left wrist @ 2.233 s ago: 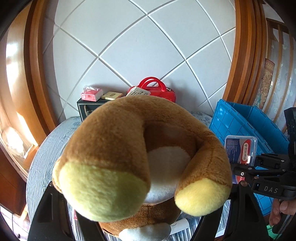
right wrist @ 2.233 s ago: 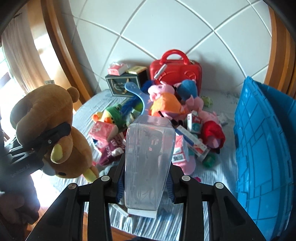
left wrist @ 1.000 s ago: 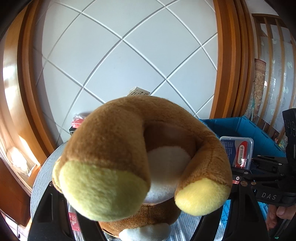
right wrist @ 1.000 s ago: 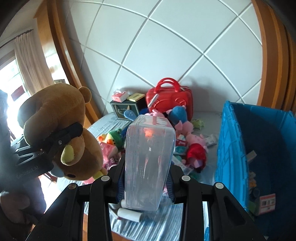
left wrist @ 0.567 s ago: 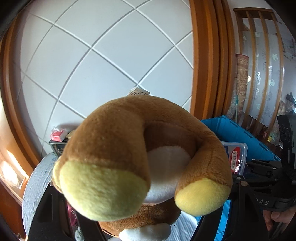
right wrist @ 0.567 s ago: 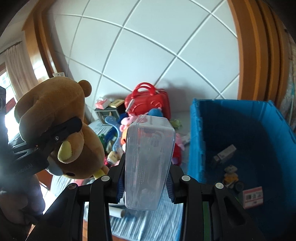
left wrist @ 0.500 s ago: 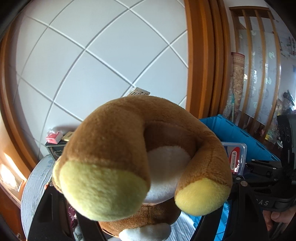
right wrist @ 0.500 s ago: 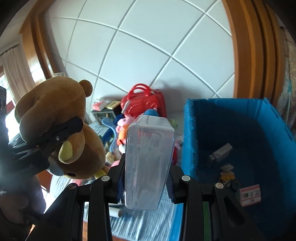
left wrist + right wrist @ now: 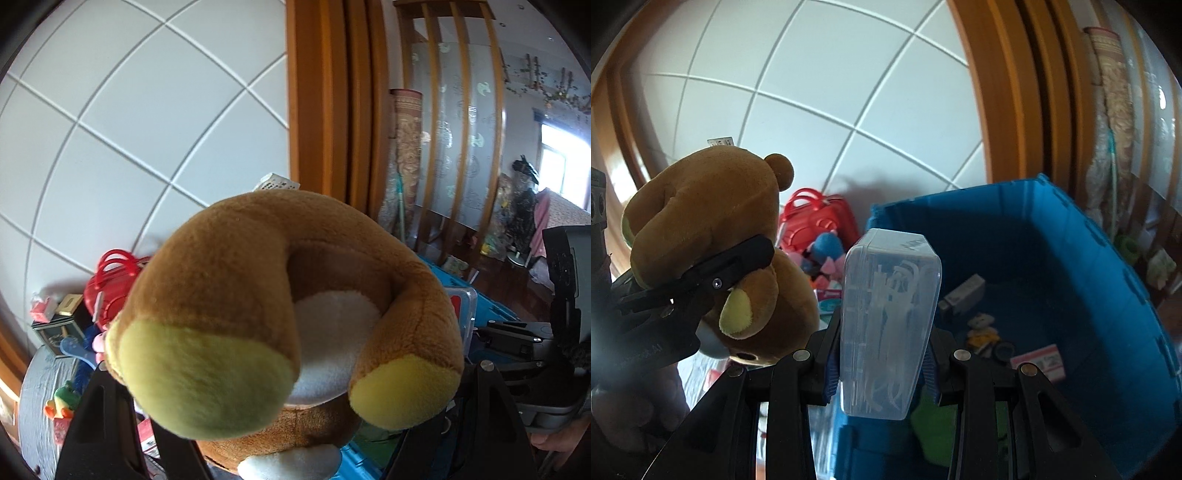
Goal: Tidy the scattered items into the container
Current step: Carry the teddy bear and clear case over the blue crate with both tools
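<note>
My left gripper (image 9: 280, 435) is shut on a brown teddy bear (image 9: 280, 314) that fills the left wrist view; the bear (image 9: 701, 221) also shows at the left of the right wrist view, held in the air. My right gripper (image 9: 882, 365) is shut on a clear plastic box (image 9: 890, 317) of white floss picks, held just over the near left corner of the blue container (image 9: 1052, 258). The container (image 9: 491, 310) shows behind the bear in the left wrist view. Several small items lie on its floor, among them a white-and-pink box (image 9: 1038, 362).
A pile of toys lies on the striped table (image 9: 37, 398) left of the container, with a red case (image 9: 820, 218) and a dark box (image 9: 59, 328) against the tiled wall. A wooden door frame (image 9: 1008, 92) stands behind the container.
Both grippers have swung right with their loads. The container has come to the middle of the right wrist view and its inside shows more; the toy pile has slid left.
</note>
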{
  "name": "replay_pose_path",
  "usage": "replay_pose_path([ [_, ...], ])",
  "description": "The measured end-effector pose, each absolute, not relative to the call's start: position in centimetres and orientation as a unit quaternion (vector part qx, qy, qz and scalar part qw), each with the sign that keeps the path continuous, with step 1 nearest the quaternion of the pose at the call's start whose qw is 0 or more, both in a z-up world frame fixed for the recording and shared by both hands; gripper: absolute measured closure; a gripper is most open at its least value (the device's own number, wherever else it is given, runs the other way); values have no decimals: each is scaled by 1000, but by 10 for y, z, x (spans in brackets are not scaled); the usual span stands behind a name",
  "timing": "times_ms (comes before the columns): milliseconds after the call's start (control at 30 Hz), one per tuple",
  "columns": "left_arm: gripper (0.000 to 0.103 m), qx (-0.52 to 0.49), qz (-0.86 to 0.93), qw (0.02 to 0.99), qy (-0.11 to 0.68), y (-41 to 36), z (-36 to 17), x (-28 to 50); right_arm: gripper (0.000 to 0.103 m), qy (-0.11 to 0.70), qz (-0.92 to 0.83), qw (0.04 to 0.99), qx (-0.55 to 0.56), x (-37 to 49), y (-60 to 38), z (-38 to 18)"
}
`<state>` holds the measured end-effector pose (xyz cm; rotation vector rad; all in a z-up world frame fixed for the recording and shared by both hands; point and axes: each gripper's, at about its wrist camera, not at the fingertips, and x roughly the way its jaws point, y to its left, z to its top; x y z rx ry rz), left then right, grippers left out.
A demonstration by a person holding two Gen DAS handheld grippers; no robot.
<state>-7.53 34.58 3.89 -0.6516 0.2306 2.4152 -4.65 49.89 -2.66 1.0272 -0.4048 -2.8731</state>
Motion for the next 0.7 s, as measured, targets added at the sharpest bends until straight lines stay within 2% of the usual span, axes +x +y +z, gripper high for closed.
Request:
replay_pose_path([
  [500, 27, -263, 882, 377, 105, 449, 27, -81, 68, -154, -926, -51, 341, -15, 563, -32],
  [700, 27, -265, 876, 390, 103, 463, 23, -80, 68, -157, -923, -70, 345, -12, 581, -35],
])
